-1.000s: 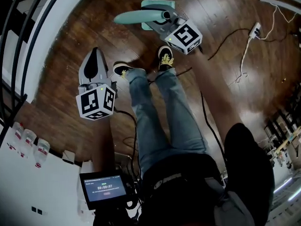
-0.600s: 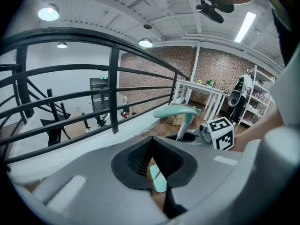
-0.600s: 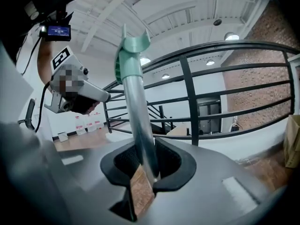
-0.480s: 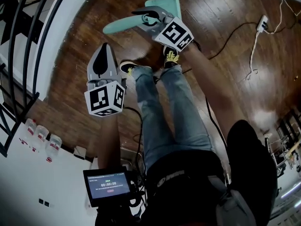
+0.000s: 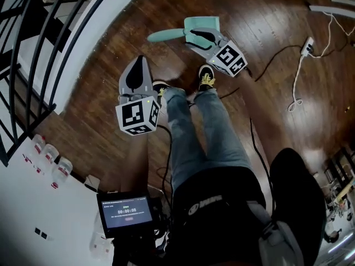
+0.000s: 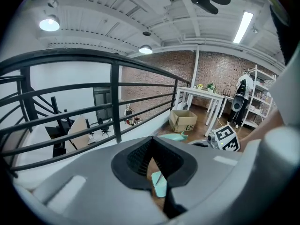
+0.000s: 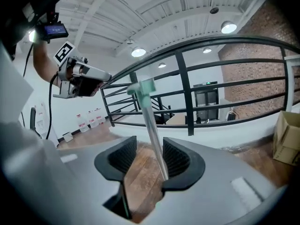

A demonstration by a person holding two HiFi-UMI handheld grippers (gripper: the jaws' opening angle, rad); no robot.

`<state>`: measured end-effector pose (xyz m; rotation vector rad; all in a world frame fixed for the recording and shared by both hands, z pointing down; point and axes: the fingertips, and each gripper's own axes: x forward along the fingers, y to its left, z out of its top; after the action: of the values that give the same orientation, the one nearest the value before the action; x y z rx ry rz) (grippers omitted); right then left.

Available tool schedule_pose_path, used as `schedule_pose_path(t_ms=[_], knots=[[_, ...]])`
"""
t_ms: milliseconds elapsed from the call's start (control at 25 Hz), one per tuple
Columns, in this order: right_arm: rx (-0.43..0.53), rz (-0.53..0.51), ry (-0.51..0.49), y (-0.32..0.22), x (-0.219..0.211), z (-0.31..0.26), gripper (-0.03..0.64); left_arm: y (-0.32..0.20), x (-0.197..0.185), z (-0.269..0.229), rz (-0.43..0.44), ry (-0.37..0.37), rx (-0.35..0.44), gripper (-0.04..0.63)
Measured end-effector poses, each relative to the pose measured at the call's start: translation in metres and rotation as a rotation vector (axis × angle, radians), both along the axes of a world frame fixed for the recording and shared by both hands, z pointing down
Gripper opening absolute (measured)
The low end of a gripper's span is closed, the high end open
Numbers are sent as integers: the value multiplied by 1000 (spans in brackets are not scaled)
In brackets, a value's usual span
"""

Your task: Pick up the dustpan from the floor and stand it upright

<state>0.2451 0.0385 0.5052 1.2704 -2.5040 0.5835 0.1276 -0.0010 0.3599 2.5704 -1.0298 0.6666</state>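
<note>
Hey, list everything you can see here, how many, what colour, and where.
dustpan: one, mint green, top middle, head view.
railing: one, black, left side.
power strip: one, white, far right.
bottles: three, clear, lower left.
screen: one, dark, bottom, left of centre.
cardboard box: one, brown, near brick wall.
shoes: two, black with yellow, wooden floor.
left gripper: one, grey, fingers together, empty.
right gripper: one, grey, fingers just opened, dustpan handle between them.

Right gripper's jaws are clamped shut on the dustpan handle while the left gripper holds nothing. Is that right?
No: the jaws of the right gripper stand apart, having just been opening, with the dustpan handle unclamped between them, as the right gripper view shows. The left gripper does hold nothing.
</note>
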Motion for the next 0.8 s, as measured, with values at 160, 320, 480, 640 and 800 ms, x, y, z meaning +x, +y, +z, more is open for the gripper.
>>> schedule_pose_path(t_ms=[160, 320, 480, 640, 800], knots=[[39, 43, -15, 33, 26, -89, 181, 31, 5, -63, 2, 11, 8, 20], [179, 181, -85, 27, 80, -192, 178, 26, 49, -110, -26, 80, 32, 20], [302, 240, -104, 17, 64, -291, 161, 22, 50, -194, -60, 187, 103, 20], [387, 213, -148, 3, 33, -364, 132, 19, 40, -260, -64, 240, 210, 20], [361, 133, -223, -1, -5, -395, 2, 19, 34, -278, -57, 250, 257, 18]])
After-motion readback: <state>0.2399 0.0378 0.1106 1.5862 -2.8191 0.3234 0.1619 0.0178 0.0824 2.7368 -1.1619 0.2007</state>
